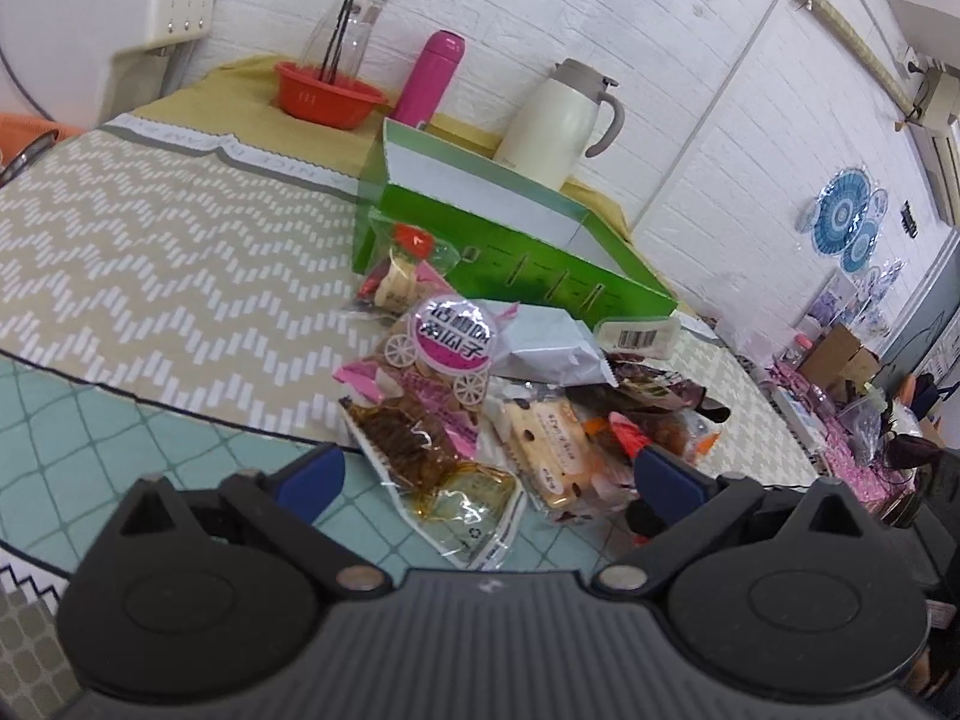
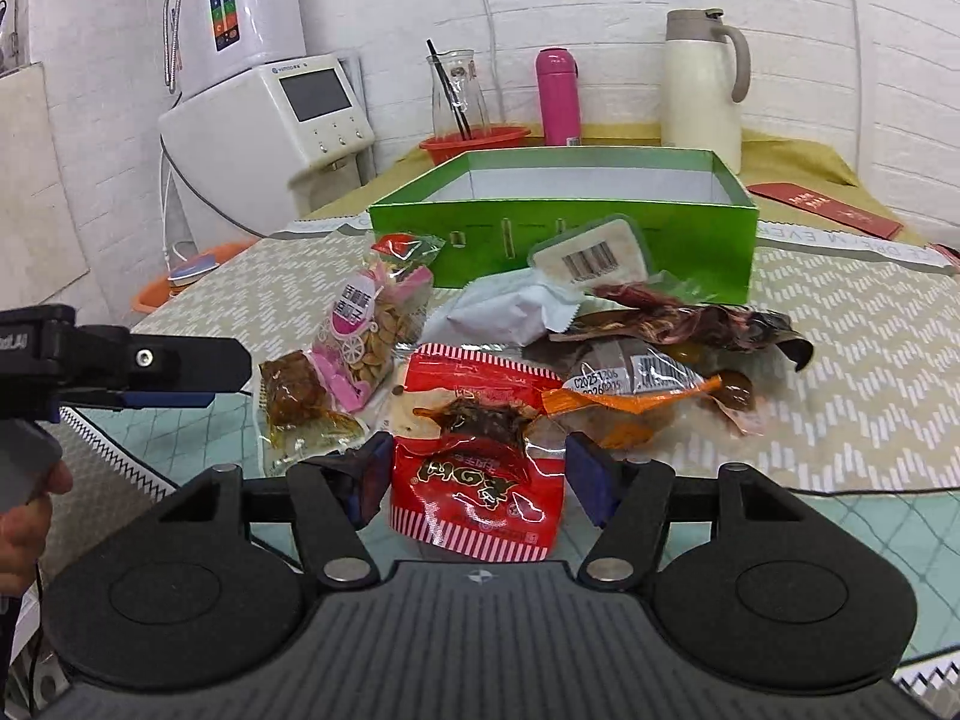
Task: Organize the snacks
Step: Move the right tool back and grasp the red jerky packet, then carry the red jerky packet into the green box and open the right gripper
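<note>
Right gripper point(image 2: 477, 474): fingers apart, straddling the red packet point(image 2: 477, 480) lying flat on the cloth point(image 2: 840, 384); contact not clear. Left gripper point(image 1: 489, 474): fingers wide apart, low over the near edge of the snack pile, clear brown-filled packet point(image 1: 420, 450) and biscuit packet point(image 1: 546, 450) between them, gripping nothing. Pile spreads behind: pink-label bag point(image 1: 447, 339), white pouch point(image 1: 549, 339), dark wrappers point(image 2: 690, 318). Green box point(image 2: 600, 222) just beyond, open, upright. Against the wall: pink flask point(image 2: 558, 96), cream jug point(image 2: 702, 90), red bowl point(image 2: 474, 141).
</note>
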A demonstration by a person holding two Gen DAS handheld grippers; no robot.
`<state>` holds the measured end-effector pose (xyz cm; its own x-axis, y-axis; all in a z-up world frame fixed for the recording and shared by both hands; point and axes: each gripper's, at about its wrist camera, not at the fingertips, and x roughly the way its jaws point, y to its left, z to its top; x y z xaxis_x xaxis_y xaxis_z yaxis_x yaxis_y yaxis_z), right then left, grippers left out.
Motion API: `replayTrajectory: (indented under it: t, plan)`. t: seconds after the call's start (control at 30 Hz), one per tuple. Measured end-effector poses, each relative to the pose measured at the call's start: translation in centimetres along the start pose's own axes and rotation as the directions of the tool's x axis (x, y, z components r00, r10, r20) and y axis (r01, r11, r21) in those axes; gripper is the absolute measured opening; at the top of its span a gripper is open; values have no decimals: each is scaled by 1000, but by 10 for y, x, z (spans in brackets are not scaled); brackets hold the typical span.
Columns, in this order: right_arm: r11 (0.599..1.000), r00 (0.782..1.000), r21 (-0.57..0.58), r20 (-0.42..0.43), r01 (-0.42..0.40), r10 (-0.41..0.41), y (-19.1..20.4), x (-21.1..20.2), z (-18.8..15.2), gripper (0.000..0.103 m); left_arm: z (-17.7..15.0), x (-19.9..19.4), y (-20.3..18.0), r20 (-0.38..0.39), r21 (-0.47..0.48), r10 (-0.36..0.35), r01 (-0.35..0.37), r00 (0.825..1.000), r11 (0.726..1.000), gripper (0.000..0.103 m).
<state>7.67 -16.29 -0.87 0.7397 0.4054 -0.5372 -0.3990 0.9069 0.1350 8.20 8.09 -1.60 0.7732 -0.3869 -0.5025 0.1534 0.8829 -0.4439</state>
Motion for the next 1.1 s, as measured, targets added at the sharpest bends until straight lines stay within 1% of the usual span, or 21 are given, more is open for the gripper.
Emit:
replayTrajectory:
  t: [0.07, 0.13, 0.17, 0.23, 0.33, 0.43, 0.47, 0.53, 0.57, 0.67, 0.73, 0.8, 0.87, 0.97, 1.03, 1.1]
  plan:
    - [1000, 1000, 14, -5, -6, 6, -4, -4, -4, 102, 2, 11, 2, -13, -5, 34, -34, 999, 999, 99]
    - [1000, 1000, 17, -4, -4, 4, -3, -5, -5, 102, 5, 21, 6, -32, -18, 56, -57, 998, 998, 84]
    - [1000, 1000, 12, -1, -1, 1, -1, -6, -5, 102, 7, 25, 7, -41, -25, 65, -66, 997, 998, 73]
    - [1000, 1000, 2, 5, -3, 3, 2, -6, -5, 102, 9, 28, 7, -31, -15, 95, -95, 995, 995, 71]
    - [1000, 1000, 2, 8, -13, 13, 3, -5, -4, 102, 11, 31, 6, -31, -6, 114, -114, 993, 993, 70]
    - [1000, 1000, 5, 3, -9, 9, 2, -3, -6, 102, 10, 34, 1, -25, 34, 132, -131, 991, 991, 72]
    - [1000, 1000, 9, -1, -8, 8, 2, -2, -6, 102, 9, 35, -2, -25, 54, 142, -140, 990, 989, 70]
    - [1000, 1000, 10, -7, -9, 9, 2, 0, -8, 102, 6, 35, -6, -23, 98, 157, -154, 987, 983, 35]
    - [1000, 1000, 8, -12, -12, 12, 2, 1, -9, 102, 6, 35, -7, -21, 108, 160, -157, 987, 982, 38]
    - [1000, 1000, 11, -25, -16, 17, 3, 2, -11, 101, 4, 31, -6, -21, 98, 158, -155, 987, 983, 38]
    - [999, 999, 0, -5, -47, 47, 7, -7, -10, 101, 4, 25, -8, -19, 91, 141, -139, 990, 986, 38]
    - [996, 996, -10, 28, -85, 85, 11, -18, -5, 100, 7, 13, -12, -4, 80, 96, -95, 995, 992, 38]
    - [995, 993, -29, 70, -95, 97, 14, -28, 4, 101, 14, 0, -18, 23, 76, 46, -48, 999, 996, 38]
    - [995, 988, -67, 126, -80, 88, 16, -38, 18, 101, 31, -15, -29, 73, 98, -12, 4, 997, 995, 38]
    - [994, 985, -83, 151, -73, 85, 13, -40, 29, 101, 46, -20, -35, 95, 110, -54, 43, 994, 993, 38]
    - [994, 982, -96, 179, -48, 65, 8, -40, 42, 101, 62, -21, -41, 114, 123, -82, 68, 990, 990, 38]
